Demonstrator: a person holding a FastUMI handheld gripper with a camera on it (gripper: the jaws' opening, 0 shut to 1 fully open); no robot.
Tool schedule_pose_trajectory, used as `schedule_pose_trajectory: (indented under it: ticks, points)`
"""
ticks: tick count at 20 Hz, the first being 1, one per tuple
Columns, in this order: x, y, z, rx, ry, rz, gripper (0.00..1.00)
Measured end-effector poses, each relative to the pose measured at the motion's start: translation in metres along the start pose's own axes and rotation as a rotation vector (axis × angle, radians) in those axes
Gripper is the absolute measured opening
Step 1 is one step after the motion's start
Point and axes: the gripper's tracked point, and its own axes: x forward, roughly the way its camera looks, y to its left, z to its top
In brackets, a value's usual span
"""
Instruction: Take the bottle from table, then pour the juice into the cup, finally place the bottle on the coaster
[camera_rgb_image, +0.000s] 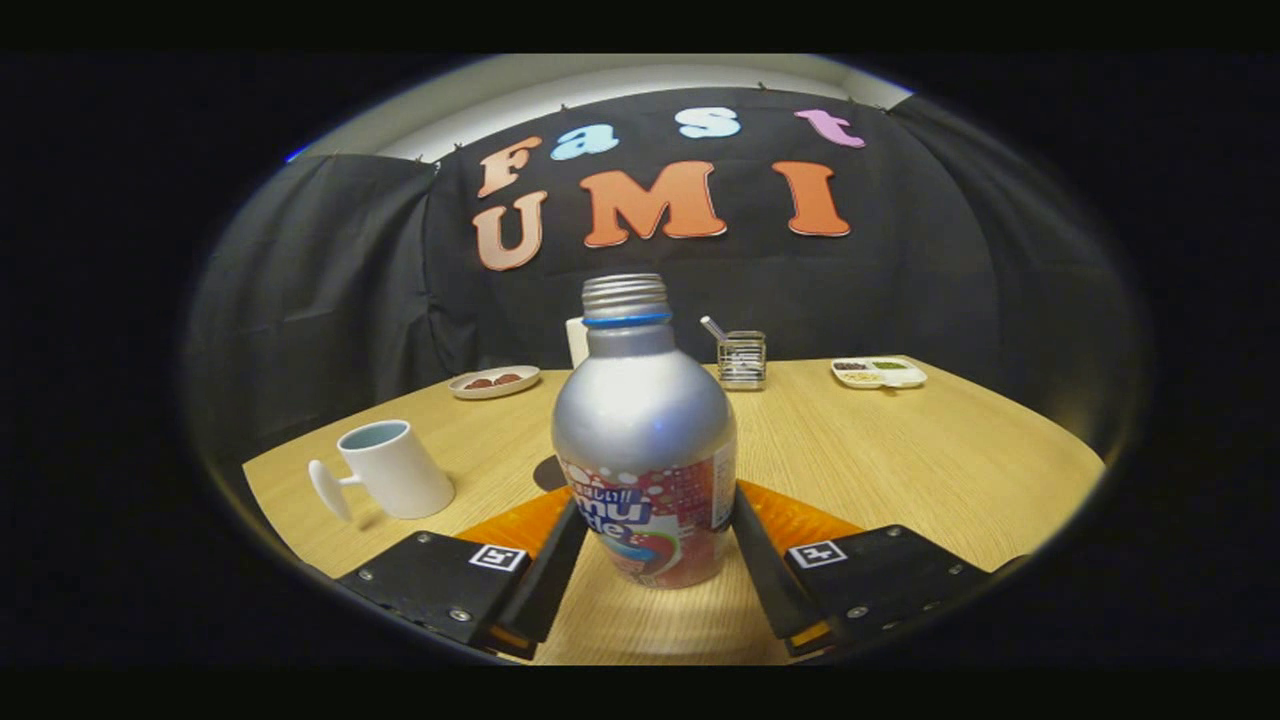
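Bottle (645, 440) hides most of coaster (510, 525); tray (878, 373) contents too small to tell.

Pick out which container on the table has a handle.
The white cup, beside the gripper clamping the silver bottle; bottle and wire holder have none.

Bottle (645, 440) upright on table (900, 460), between fingers of gripper (655, 540), both pressing its sides. Coaster (790, 520) under and just behind bottle. Cup (393, 468) left, apart. Plate (494, 381) far left behind; wire holder (741, 359) behind bottle; tray (879, 372) far right.
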Motion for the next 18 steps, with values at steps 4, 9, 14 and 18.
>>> schedule_pose_trajectory:
  ticks: [4,9,14,18]
  points:
    - [0.0,0.009,0.003,-0.048,0.022,0.002,0.78]
    - [0.003,0.017,0.017,-0.191,0.032,-0.037,0.78]
    - [0.006,0.025,0.029,-0.355,0.042,-0.082,0.78]
    - [0.007,0.038,0.032,-0.499,0.051,-0.091,0.77]
